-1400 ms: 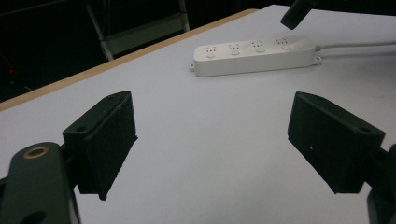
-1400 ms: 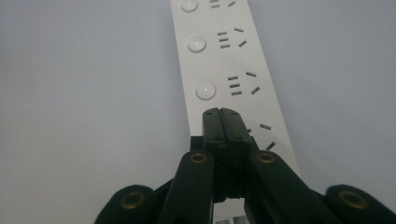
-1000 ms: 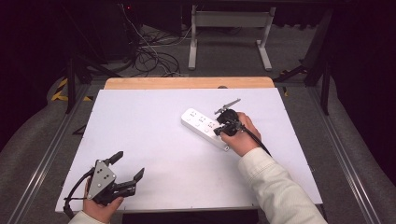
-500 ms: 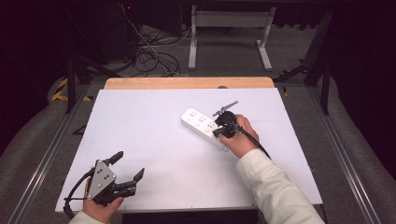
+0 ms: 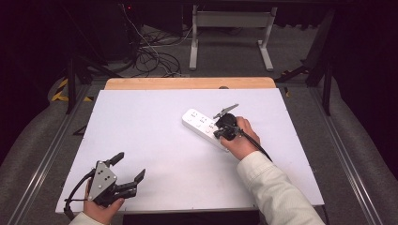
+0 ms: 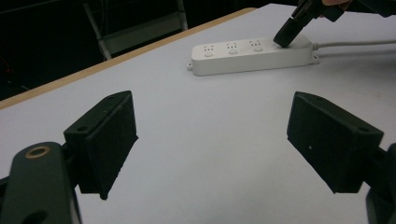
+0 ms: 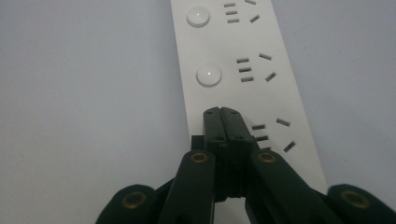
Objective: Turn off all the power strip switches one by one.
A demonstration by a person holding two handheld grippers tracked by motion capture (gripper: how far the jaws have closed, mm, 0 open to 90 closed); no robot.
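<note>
So the white power strip (image 5: 205, 127) sits a bit right of centre in the high view, lying at a slant on the white table (image 5: 155, 140), its far end pointing to the upper left of the frame; its cord runs off to the lower right, mostly hidden under the person's hand. The right gripper (image 5: 220, 132) is parked right on top of it, at the end nearest the cord; its jaws are clenched tight together with nothing between them, and the tips press down onto the strip's top face. In the right gripper view you can see that pretty clearly; the closed tips (image 7: 222, 114) land in the lower middle of the frame, in line with the round buttons (image 7: 208, 75) above them, and just left of the nearest set of socket slots (image 7: 273, 135). Whether a third button sits under the tips, can't tell, they cover that spot.

The left gripper (image 5: 129, 174) is way off in the lower left of the high view, near the table's front edge, well apart from the strip; its jaws are spread wide and hold nothing. In the left gripper view the strip (image 6: 252, 55) shows at the upper right, with the other gripper's black tip (image 6: 288, 32) coming down on it.
</note>
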